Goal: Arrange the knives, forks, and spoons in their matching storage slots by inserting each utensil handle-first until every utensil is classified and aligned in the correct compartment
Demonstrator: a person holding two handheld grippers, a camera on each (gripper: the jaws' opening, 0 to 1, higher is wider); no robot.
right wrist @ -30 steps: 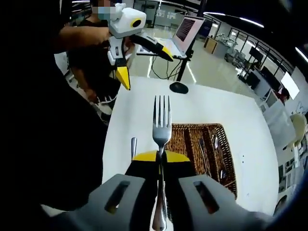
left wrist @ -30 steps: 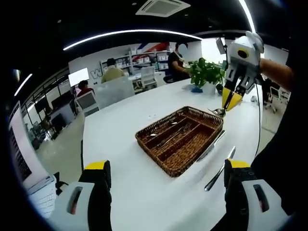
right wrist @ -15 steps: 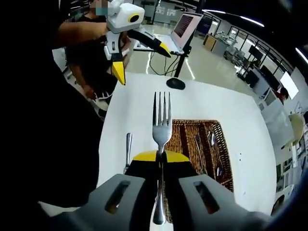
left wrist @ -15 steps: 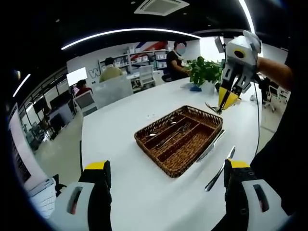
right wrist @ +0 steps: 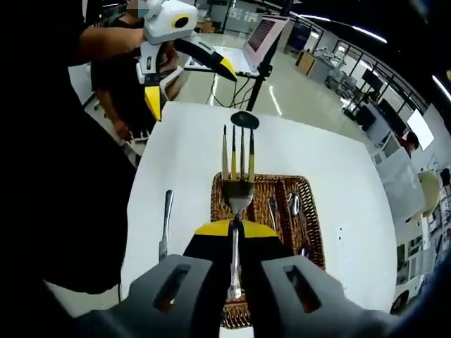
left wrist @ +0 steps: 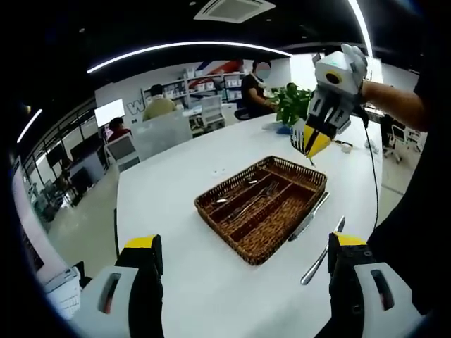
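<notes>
Open-plan office, long white meeting table (left wrist: 183,190), seated people at desks (left wrist: 161,104) with monitors (left wrist: 110,113), shelving along the far wall (left wrist: 204,88), ceiling air-conditioning cassette (left wrist: 232,8), linear strip lights (left wrist: 190,51), potted plant (left wrist: 294,105), laptop on a stand (right wrist: 262,35).

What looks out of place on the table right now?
Two utensils lie on the white table beside the wicker tray, not in its slots. The right hand-held gripper holds a fork above the tray, tines forward, not yet inserted.
</notes>
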